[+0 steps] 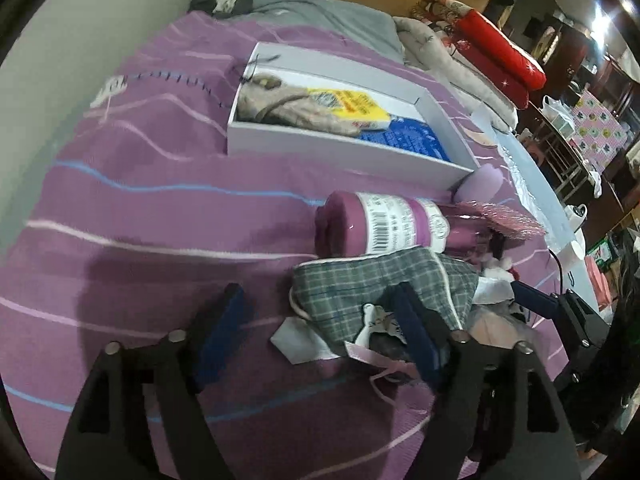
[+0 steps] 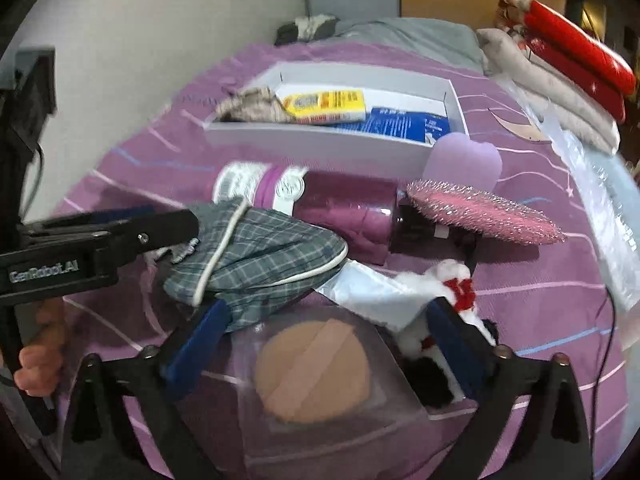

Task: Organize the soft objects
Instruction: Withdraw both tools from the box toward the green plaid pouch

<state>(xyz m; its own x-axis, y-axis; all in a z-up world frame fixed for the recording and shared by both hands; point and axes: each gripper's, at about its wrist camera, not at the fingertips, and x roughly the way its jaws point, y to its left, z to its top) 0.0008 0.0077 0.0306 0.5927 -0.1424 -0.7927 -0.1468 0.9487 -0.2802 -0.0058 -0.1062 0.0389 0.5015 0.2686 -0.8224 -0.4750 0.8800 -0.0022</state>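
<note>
A grey plaid cloth pouch (image 1: 372, 288) lies crumpled on the purple striped bedspread (image 1: 160, 200). My left gripper (image 1: 320, 336) is open just in front of it. Its right finger (image 1: 416, 332) lies over the pouch's near edge, and a small white tag (image 1: 296, 344) sits between the fingers. In the right wrist view my right gripper (image 2: 326, 344) is open, straddling a tan round puff in a clear packet (image 2: 312, 372). The pouch (image 2: 260, 252) lies just beyond its left finger. A wrapped purple towel roll (image 1: 384, 228) lies behind the pouch.
A white open box (image 1: 344, 152) farther back holds a beige knit, a yellow packet and a blue packet. A pink glittery puff (image 2: 480, 216), a lilac heart sponge (image 2: 464, 160) and a white-and-red plush (image 2: 444, 280) lie to the right. Pillows and red cushions (image 2: 580, 48) are piled far right.
</note>
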